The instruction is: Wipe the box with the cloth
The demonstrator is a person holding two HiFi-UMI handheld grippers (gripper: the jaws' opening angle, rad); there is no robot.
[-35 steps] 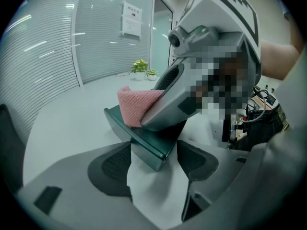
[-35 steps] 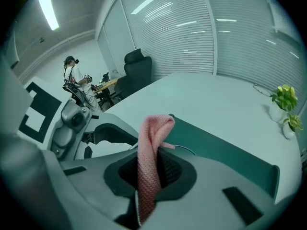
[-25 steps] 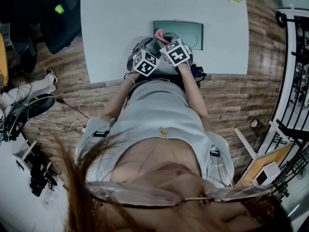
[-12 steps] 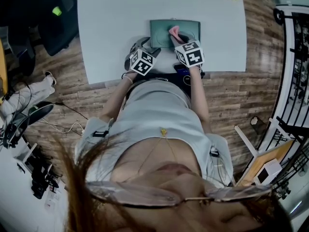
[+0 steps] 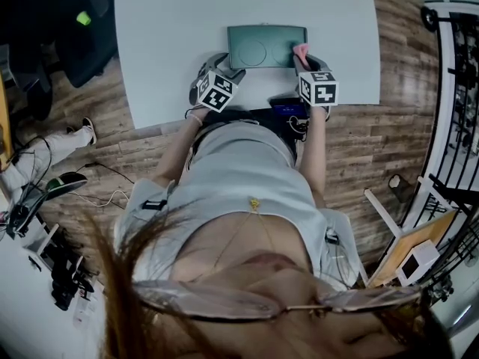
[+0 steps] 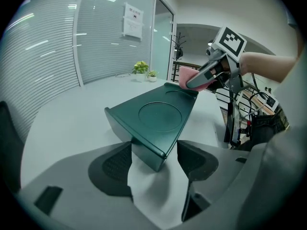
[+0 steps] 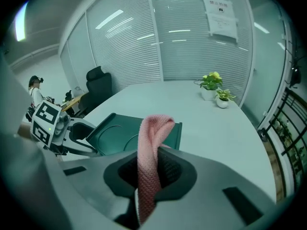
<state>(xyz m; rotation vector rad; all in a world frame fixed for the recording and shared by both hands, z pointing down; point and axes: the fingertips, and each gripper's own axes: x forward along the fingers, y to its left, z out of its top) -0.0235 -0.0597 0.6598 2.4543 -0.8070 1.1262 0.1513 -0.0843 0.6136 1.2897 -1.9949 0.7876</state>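
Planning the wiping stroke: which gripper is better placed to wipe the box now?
Right. The right gripper is shut on the pink cloth at the box's right edge. The left gripper holds no cloth; its open jaws straddle the near left corner.

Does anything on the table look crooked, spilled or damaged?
Nothing stands out: the green box lies flat and square on the table, with the pink cloth in the right gripper at its right end.

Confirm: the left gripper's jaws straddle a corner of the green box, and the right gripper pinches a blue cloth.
Wrong colour: the right gripper view shows the right gripper pinching a pink cloth, not blue. The left gripper's jaws do straddle a corner of the green box.
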